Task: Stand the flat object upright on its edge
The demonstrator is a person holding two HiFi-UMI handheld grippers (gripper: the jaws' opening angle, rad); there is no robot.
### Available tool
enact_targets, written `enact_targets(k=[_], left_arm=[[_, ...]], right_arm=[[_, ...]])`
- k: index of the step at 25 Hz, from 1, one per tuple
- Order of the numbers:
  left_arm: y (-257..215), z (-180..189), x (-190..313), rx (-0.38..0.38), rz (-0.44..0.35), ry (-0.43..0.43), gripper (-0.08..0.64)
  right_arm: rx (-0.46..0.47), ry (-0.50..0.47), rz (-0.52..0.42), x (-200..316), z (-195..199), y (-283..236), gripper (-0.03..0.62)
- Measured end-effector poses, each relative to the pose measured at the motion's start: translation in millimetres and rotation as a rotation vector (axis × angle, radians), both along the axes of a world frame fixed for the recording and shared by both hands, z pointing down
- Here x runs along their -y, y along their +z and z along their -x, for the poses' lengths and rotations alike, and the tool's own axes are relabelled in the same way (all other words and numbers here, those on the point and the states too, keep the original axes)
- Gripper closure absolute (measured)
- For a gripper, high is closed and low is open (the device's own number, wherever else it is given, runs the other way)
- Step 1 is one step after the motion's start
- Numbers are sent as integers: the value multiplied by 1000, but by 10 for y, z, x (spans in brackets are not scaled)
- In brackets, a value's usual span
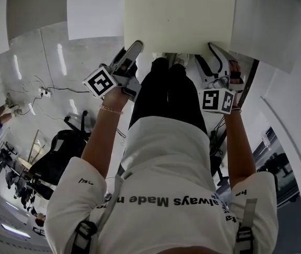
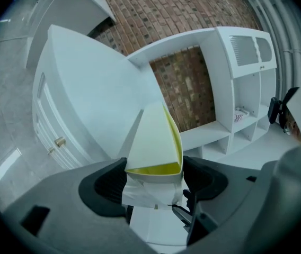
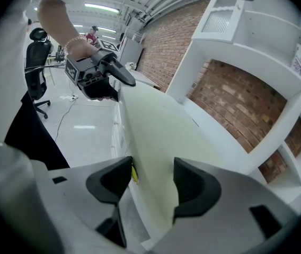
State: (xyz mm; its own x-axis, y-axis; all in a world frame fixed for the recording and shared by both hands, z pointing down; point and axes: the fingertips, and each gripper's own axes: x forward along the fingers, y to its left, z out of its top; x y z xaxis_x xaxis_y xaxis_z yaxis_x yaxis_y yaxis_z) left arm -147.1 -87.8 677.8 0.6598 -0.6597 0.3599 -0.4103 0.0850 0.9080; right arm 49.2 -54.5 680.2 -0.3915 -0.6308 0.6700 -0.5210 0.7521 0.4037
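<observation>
Seen from the head view, the person in a white T-shirt (image 1: 164, 163) stands at the desk (image 2: 95, 86) with one arm stretched forward on each side. At 11 o'clock from the person, the left hand-held gripper (image 2: 155, 176) has its jaws closed on the left near corner of the board (image 1: 179, 15). The board's thick edge fills the gap from pad to pad, and a yellow layer shows there under the cream face. At 1 o'clock, the right hand-held gripper (image 3: 153, 181) has its jaws set fairly wide on the right near corner. The board sits deep between the jaws with both pads against it, and a small yellow mark shows beside the pad at 9 o'clock in the right gripper view.

The board is a pale cream rectangle at 12 o'clock. It lies face up on the white desk, with its near edge at the desk's front edge. Whether that edge is raised off the top cannot be told.

Farther off, a white shelf unit (image 2: 240, 89) stands at the back of the desk, against a brick wall (image 2: 156, 9). At 8 o'clock in the head view, a black office chair (image 1: 60, 152) stands on the glossy floor (image 1: 50, 52).
</observation>
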Motion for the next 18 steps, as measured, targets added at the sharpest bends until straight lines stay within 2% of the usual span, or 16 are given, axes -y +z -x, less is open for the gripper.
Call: enact_targets(k=[4, 8, 12, 18], left_arm=[[-289, -22, 30, 70, -47, 6, 232], [-631, -133, 127, 150, -128, 19, 239], [-904, -251, 179, 214, -184, 23, 245], [-1261, -550, 295, 275, -256, 50, 253]], right_arm=[[65, 21, -12, 5, -35, -118, 347], [134, 46, -10, 44, -98, -205, 347], [157, 65, -12, 78, -168, -261, 348], [229, 111, 5, 186, -359, -318, 348]])
